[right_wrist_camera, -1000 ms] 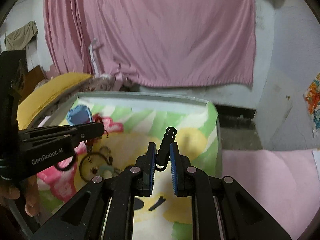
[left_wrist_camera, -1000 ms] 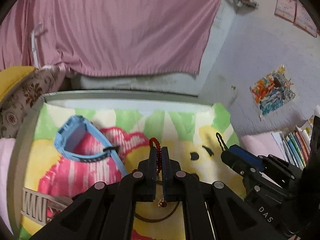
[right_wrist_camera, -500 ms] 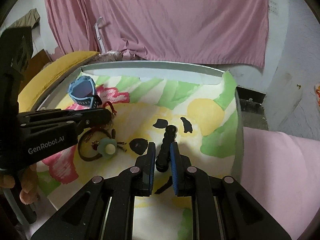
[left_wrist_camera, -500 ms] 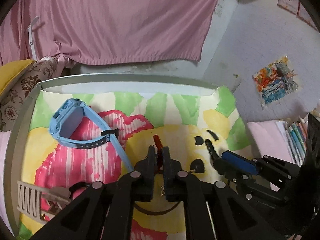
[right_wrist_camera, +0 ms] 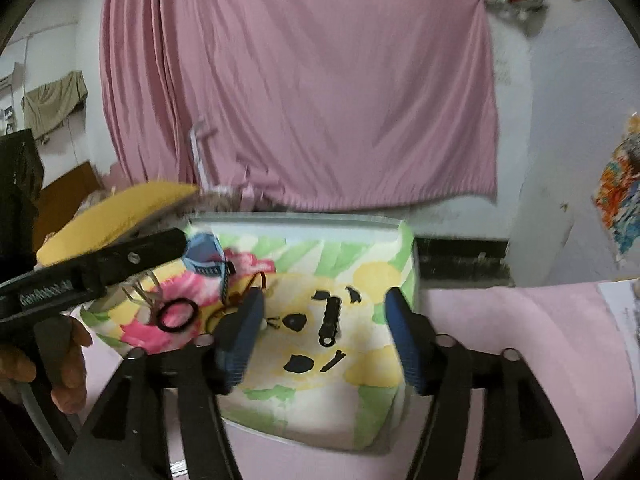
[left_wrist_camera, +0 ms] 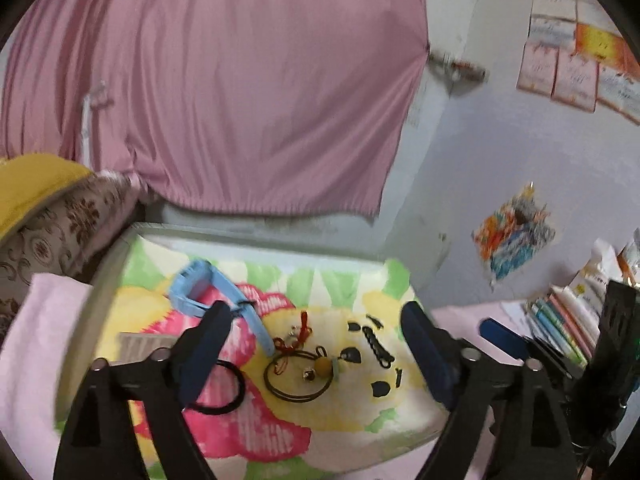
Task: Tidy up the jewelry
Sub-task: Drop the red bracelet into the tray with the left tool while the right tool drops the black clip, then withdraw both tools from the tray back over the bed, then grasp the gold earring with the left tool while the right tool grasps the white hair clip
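The jewelry lies on a flowered tray (left_wrist_camera: 352,264) (right_wrist_camera: 296,222). A red cord bracelet (left_wrist_camera: 298,334), a blue watch (left_wrist_camera: 208,288) (right_wrist_camera: 206,256), a black beaded strand (left_wrist_camera: 378,344) (right_wrist_camera: 330,320), a dark cord ring with beads (left_wrist_camera: 300,380) and a black hair tie (left_wrist_camera: 218,388) (right_wrist_camera: 178,314) rest on it. My left gripper (left_wrist_camera: 314,356) is open and empty above the tray's near side; it also shows in the right wrist view (right_wrist_camera: 132,256). My right gripper (right_wrist_camera: 324,334) is open and empty, held back from the black strand.
A pink curtain (left_wrist_camera: 224,92) hangs behind the tray. A yellow and floral cushion (left_wrist_camera: 48,208) lies at the left. Books (left_wrist_camera: 560,320) stand at the right. Pink bedding (right_wrist_camera: 520,332) surrounds the tray. A beige comb (left_wrist_camera: 132,344) lies on the tray's left part.
Both grippers opened and pulled back up from the tray. The red bracelet and the black strand left the jaws and now lie on the tray.
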